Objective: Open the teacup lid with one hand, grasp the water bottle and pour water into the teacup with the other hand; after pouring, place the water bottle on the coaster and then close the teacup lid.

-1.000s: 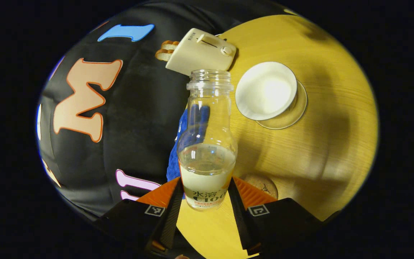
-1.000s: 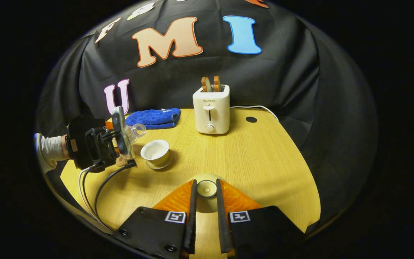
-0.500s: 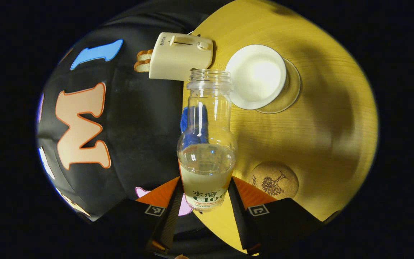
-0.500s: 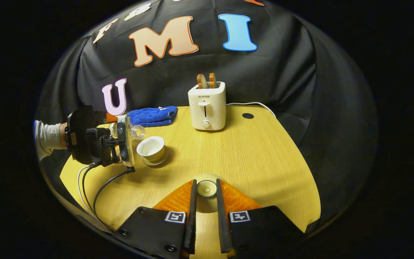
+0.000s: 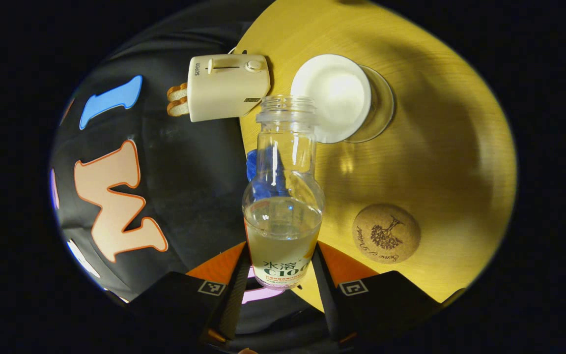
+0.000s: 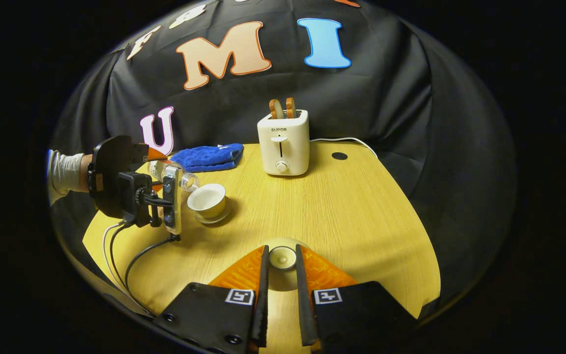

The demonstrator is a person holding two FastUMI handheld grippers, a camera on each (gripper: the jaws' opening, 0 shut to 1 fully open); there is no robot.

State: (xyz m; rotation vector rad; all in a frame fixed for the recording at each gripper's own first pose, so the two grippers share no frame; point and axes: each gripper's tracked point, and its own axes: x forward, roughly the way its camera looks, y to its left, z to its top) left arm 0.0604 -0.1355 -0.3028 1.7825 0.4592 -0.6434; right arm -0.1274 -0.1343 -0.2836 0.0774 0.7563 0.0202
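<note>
Resting under everything is the round wooden counter (image 6: 342,206), and I have spread the pieces across it so each hand has room. The toaster (image 6: 283,147) with bread in its slots and the blue cloth (image 6: 208,157) sit at the back by the wall, out of my way.

My left gripper (image 5: 280,268) has its fingers pressed on both sides of the water bottle (image 5: 283,196), low on the body near the label, so the neck is free to tip. I hold it leaning over, its open mouth close above the near rim of the teacup (image 5: 331,96). I judge the pour is about to start; I see no stream yet. The bottle is clear, uncapped, and water fills its lower part.

The teacup is white, open, and stands on a glass saucer (image 5: 379,105). The cork coaster (image 5: 386,233) lies bare beside it, near enough for setting the bottle down afterwards.

My right gripper (image 6: 280,260) holds the teacup lid (image 6: 282,256) by its knob, fingers narrow around it, well apart from the cup so nothing blocks the pour.
</note>
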